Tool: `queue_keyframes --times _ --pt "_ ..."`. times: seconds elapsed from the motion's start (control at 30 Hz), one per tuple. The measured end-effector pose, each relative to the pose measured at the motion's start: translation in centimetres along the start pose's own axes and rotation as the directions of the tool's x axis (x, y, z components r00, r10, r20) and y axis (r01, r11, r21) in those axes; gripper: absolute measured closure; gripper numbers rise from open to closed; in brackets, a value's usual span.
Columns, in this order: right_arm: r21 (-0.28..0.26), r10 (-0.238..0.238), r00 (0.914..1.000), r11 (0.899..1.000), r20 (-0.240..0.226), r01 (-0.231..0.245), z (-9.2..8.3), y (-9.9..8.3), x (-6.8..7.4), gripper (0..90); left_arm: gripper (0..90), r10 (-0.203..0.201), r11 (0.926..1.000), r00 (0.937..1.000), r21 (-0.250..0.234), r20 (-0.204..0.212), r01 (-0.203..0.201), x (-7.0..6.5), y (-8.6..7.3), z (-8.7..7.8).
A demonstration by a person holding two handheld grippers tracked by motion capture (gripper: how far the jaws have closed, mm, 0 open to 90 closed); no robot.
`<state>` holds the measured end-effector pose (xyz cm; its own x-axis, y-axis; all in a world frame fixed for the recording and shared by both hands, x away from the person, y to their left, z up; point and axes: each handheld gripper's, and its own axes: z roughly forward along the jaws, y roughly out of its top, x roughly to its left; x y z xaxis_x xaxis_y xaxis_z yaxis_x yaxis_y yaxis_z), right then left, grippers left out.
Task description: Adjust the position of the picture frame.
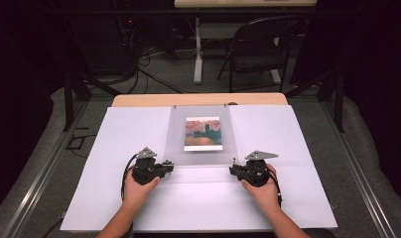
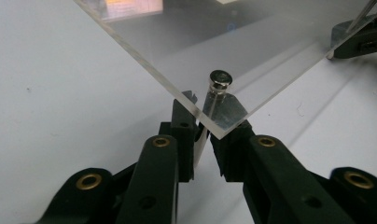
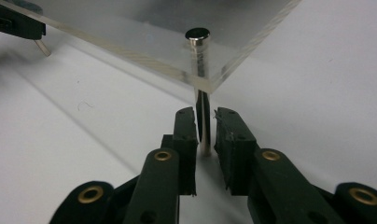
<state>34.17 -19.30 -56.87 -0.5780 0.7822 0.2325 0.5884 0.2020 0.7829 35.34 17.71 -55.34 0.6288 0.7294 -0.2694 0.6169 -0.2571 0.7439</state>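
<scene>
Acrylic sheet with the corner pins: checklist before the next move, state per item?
1. Left gripper at its metal pin: ok, pin stands between the jaws.
2. Left pads pressing the pin: cannot tell, a slim gap shows.
3. Right gripper at its pin: ok, pin between the jaws, small gaps either side.
4. Acrylic sheet lifted at the near edge: ok, it stands clear of the white sheet.
5. Picture centred under the acrylic: ok.

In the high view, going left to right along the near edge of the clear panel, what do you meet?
Left gripper → clear acrylic panel, with the picture under it farther back → right gripper.
</scene>
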Motion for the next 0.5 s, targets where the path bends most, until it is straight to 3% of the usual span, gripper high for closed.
queue_keyframes --times 0.1,0.2,0.27,0.33,0.5 --pt "-0.004 -0.012 0.9999 1.000 -0.001 0.012 -0.1 0.0 0.2 72.2 76.3 -0.007 1.0000 1.0000 -0.005 0.001 0.007 -0.2 0.0 -0.3" --pt "-0.010 -0.040 0.9992 0.999 0.004 0.040 -0.2 -0.1 0.9 66.2 71.0 0.008 1.0000 0.9994 -0.002 -0.033 -0.008 -0.7 0.0 -0.4" --pt "-0.010 -0.052 0.9986 0.999 0.009 0.052 -0.3 -0.1 1.0 65.1 69.0 0.012 0.9999 0.9994 0.004 -0.033 -0.012 -0.7 0.0 -0.4" --pt "-0.009 -0.062 0.9981 0.998 0.007 0.062 -0.5 -0.1 1.2 59.6 61.1 0.006 1.0000 0.9987 -0.006 -0.050 -0.007 -1.1 -0.2 -0.6" --pt "-0.003 -0.068 0.9976 0.998 0.017 0.068 -1.5 -0.2 1.5 53.9 51.2 0.018 0.9995 0.9964 -0.024 -0.083 -0.020 -1.7 -0.6 -1.1"
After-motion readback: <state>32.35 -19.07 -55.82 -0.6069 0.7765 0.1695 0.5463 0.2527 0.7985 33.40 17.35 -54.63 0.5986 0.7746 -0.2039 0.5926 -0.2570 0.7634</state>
